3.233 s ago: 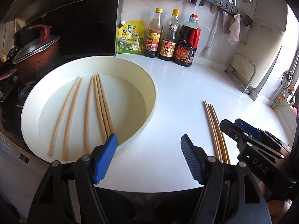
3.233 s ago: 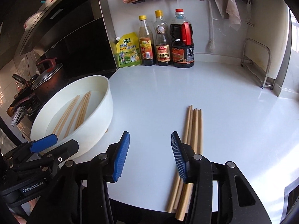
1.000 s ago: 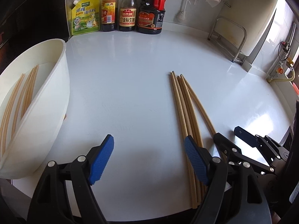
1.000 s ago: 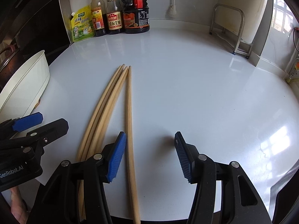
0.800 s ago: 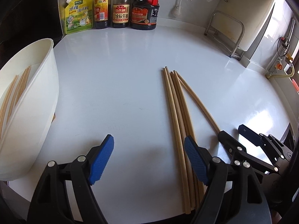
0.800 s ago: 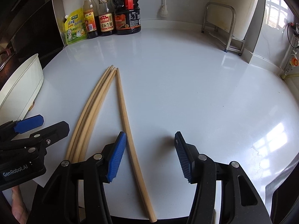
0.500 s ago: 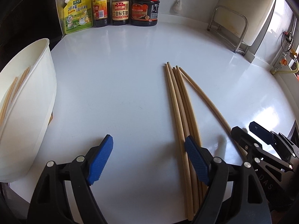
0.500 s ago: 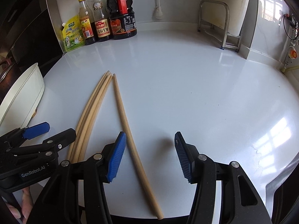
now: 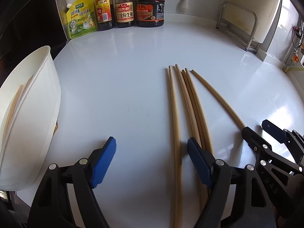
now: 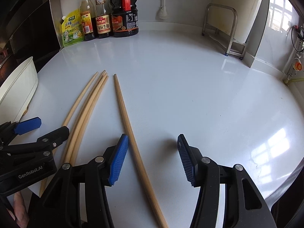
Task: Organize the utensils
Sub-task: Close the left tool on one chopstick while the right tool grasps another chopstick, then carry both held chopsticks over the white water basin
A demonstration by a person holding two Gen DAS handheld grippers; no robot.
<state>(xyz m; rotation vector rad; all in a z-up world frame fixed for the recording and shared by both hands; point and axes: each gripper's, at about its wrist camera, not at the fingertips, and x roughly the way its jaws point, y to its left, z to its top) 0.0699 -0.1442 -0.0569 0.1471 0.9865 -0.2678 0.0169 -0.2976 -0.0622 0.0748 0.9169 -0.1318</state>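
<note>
Several long wooden chopsticks [image 9: 187, 106] lie side by side on the white counter [image 9: 117, 79]. One chopstick [image 10: 126, 119] lies apart to the right of the bunch [image 10: 85, 110]. My left gripper [image 9: 150, 157] is open, with the leftmost chopstick [image 9: 175, 133] between its jaws. My right gripper [image 10: 151, 155] is open around the lone chopstick, which runs beside its left finger [image 10: 118, 157]. The white basin [image 9: 32, 114] at the left holds more chopsticks [image 9: 14, 104]. Each gripper shows in the other's view: the right one [image 9: 266, 134], the left one [image 10: 34, 129].
Sauce bottles [image 9: 125, 5] and a yellow-green seasoning pouch [image 9: 80, 19] stand at the back wall. A metal rack [image 9: 241, 24] stands at the back right. The counter's front edge runs just below both grippers.
Both grippers have moved from the basin to the chopsticks on the counter. The rightmost chopstick has spread away from the bunch. Both stay open.
</note>
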